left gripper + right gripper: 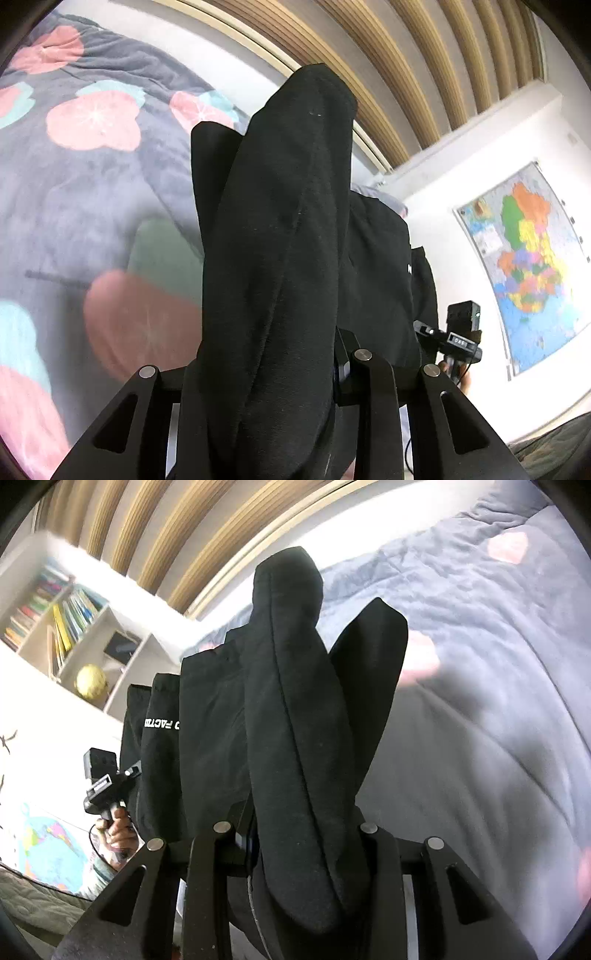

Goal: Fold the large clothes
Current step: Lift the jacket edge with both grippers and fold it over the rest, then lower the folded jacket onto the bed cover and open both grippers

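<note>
I see the left gripper [273, 229] closed down on the garment [280, 258]. A thick roll of black cloth runs up the centre of the left view from 6 o'clock to 12 o'clock and covers the gap between the fingers. One black finger [210, 162] shows at the roll's 9 o'clock edge; the other is hidden under the cloth. More of the garment hangs at 3 o'clock of the roll, between it and the right gripper [461, 336], which appears well apart at 4 o'clock, its state unreadable from here.

In the right view, the right gripper [317, 664] is likewise clamped on the garment [295, 738]. The cloth roll stands from 6 o'clock to 12 o'clock between the fingers. One finger [373, 657] shows at the roll's 2 o'clock side, touching it; the opposite finger is covered. A flat panel of the garment with white lettering [162, 724] spreads toward 9 o'clock. The left gripper [107, 782] and the left hand [120, 830] on its handle sit at 8 o'clock, just beside that panel's edge.

The bedspread [92, 184], grey with pink and teal flowers, fills the background at 9 o'clock in the left view and 3 o'clock in the right view. A map [532, 266] hangs on the wall; a bookshelf [62, 627] stands at 10 o'clock in the right view.
</note>
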Tool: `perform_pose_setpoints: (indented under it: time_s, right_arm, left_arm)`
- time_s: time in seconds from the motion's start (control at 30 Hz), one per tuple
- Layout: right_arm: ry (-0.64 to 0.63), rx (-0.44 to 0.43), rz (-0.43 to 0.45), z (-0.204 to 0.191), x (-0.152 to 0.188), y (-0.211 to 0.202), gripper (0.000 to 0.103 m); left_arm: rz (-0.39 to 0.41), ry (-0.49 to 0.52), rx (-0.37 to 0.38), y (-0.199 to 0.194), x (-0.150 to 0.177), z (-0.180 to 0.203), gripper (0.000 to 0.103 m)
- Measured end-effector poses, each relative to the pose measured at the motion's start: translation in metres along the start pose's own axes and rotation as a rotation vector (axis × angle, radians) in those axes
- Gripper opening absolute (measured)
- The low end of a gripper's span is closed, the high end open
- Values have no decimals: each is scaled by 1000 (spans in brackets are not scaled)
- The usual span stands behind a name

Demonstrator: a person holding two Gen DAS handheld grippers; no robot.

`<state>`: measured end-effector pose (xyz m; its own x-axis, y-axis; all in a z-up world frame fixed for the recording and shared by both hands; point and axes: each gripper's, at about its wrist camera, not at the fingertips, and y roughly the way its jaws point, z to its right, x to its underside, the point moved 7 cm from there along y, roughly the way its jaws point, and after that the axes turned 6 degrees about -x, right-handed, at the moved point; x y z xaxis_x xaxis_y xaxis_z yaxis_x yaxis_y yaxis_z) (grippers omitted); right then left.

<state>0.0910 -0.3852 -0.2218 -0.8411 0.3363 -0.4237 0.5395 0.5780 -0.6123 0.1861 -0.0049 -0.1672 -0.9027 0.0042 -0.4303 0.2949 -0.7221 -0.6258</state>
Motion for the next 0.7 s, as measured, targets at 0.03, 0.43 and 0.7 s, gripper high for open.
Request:
perform_pose_setpoints:
  time_s: [0.03, 0.43, 0.7]
  right_arm:
    - [5, 13, -11, -3, 15, -5, 35]
    - [223, 209, -155, 96, 167, 19, 39]
    - [446, 352, -38, 159, 194, -54, 60]
  left_arm:
    - [-10, -5, -1, -6, 11, 0, 33]
    - [-208, -212, -140, 49, 152, -97, 36]
    - [-167, -619, -98, 22, 176, -186, 49]
